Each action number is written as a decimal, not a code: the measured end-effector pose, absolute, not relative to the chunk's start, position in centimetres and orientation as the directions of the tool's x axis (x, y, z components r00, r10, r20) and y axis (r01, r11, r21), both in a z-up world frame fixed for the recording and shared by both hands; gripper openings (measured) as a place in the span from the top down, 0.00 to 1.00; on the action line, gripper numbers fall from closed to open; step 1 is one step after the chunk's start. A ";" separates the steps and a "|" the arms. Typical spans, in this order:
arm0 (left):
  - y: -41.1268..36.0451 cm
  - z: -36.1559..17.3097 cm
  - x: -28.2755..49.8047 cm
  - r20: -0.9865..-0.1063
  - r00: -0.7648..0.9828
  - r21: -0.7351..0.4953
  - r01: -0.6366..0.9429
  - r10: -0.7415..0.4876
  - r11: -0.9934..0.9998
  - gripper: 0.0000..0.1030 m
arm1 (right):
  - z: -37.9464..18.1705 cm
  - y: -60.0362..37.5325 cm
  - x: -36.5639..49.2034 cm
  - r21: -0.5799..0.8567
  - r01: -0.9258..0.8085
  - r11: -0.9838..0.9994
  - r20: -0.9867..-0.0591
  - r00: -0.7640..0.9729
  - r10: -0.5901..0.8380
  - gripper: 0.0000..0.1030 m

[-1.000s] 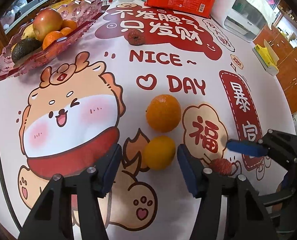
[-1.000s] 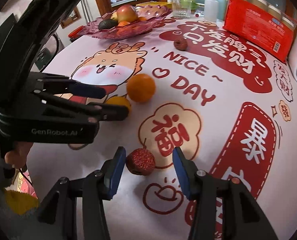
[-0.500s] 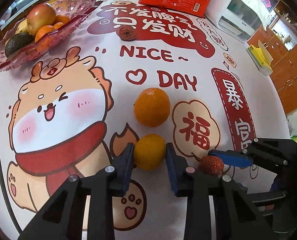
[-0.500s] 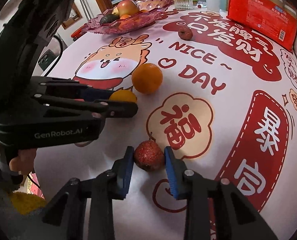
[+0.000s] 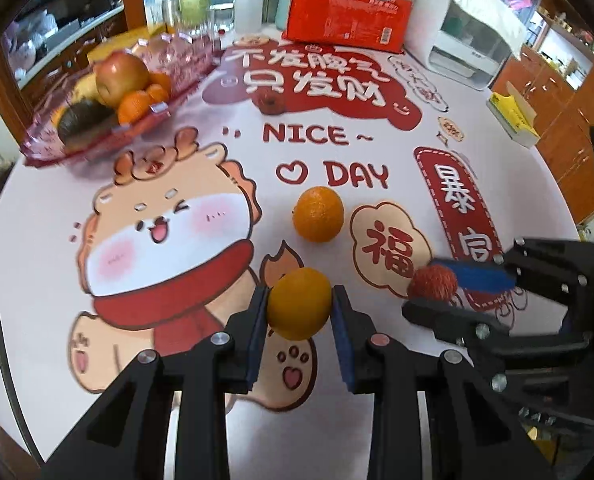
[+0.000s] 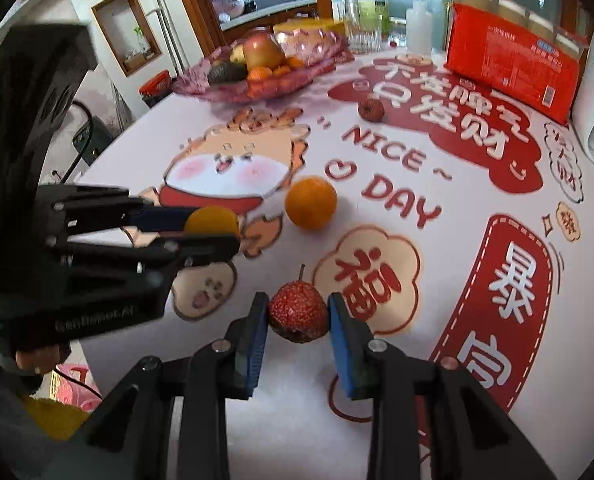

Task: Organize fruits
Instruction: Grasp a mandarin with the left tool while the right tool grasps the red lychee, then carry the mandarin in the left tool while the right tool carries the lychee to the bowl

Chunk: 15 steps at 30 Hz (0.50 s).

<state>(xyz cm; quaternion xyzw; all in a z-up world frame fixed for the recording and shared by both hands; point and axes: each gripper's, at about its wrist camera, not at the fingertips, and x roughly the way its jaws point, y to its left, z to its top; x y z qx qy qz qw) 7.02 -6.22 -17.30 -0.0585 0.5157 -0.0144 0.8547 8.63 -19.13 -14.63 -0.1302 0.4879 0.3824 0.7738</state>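
I have a fruit in each gripper, so the step in hand, as I judge it, is the pick-up before carrying both to the dish. My left gripper (image 5: 299, 307) is clamped on the yellow-orange citrus (image 5: 299, 304), both blue pads pressed to its sides, and it seems raised a little off the printed tablecloth (image 5: 177, 200), though I cannot be sure it is clear. My right gripper (image 6: 298, 317) is closed around the red lychee (image 6: 298, 310), pads touching either flank, its short stem pointing up; whether it has left the cloth I cannot tell. The two grippers sit close beside each other at the near edge of the table. The pink glass fruit tray (image 5: 49, 140) stands far off to the left, already holding an apple (image 5: 122, 77), small tangerines and a dark avocado. A larger orange (image 5: 317, 214) lies loose just beyond my left gripper, and a dark reddish fruit (image 5: 270, 101) sits further back on the red lettering. Next, I think, both loads need lifting clear and swinging left toward the tray without my grippers knocking together, lowering into bare gaps between the fruit there. The lychee is small and rough-skinned, so I would keep the squeeze gentle.
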 end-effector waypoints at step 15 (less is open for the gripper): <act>3.9 -3.0 6.5 -0.815 0.576 0.029 -0.080 0.070 0.996 0.72 | -2.2 -13.9 9.0 0.171 -0.672 0.720 -0.710 0.423 0.563 0.71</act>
